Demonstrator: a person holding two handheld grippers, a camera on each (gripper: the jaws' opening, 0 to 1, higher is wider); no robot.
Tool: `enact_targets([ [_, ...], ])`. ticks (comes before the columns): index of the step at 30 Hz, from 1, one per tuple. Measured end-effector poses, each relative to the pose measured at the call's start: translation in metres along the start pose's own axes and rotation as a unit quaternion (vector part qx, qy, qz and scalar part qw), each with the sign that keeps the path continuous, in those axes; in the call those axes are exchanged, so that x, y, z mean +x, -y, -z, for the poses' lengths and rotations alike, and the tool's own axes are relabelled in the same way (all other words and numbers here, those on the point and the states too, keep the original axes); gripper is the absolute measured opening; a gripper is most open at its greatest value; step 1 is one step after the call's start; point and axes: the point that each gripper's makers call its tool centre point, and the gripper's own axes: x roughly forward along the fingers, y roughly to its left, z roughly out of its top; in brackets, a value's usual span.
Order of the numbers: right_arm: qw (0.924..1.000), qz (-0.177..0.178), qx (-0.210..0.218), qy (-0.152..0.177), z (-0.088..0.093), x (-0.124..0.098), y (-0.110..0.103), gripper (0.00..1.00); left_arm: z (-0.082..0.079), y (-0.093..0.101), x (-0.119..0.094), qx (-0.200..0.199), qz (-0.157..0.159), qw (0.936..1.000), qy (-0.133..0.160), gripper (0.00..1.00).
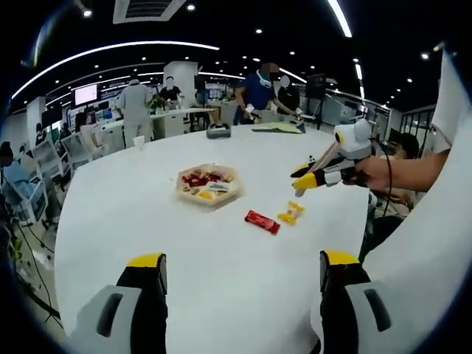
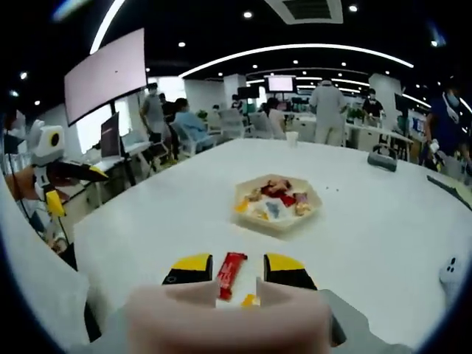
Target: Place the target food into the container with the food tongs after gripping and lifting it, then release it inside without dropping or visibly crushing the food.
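A red snack bar (image 1: pixel 262 221) and a small yellow packet (image 1: pixel 290 213) lie on the white table beside a hexagonal tray (image 1: pixel 182 193) of mixed snacks. My left gripper (image 1: pixel 242 262) hangs open over the near table, nothing between its jaws. My right gripper (image 1: pixel 304 177), held by a hand, hovers just above the yellow packet and is shut on pale food tongs (image 1: pixel 324 158). In the right gripper view the tongs (image 2: pixel 228 324) blur across the bottom between the jaws of my right gripper (image 2: pixel 237 268). The red bar (image 2: pixel 231 273) and yellow packet (image 2: pixel 249 300) lie just beyond, with the tray (image 2: pixel 244 212) farther off.
The round white table (image 1: pixel 147 221) has bare room around the tray. A dark box (image 1: pixel 218 131) and papers sit at its far edge. Several people stand among desks behind. The left gripper (image 2: pixel 70 184) shows at the far left. A white object (image 2: pixel 455 274) lies at the right.
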Motion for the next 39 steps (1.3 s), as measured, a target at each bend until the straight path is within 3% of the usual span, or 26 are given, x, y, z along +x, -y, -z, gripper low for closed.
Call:
enact_targets([
  [7,1.0,-0.005,-0.001,-0.001,0.001,0.004,0.001,0.26,-0.005,0.003,0.001,-0.002,-0.005,1.0,0.003,0.85],
  [25,1.0,0.005,0.008,0.001,-0.005,0.025,0.013,0.27,0.001,0.006,-0.002,0.004,-0.006,0.9999,-0.014,0.85],
  [39,0.9997,-0.014,0.02,-0.003,-0.007,0.054,-0.002,0.27,0.006,0.002,-0.005,0.002,-0.008,0.9998,-0.02,0.85],
])
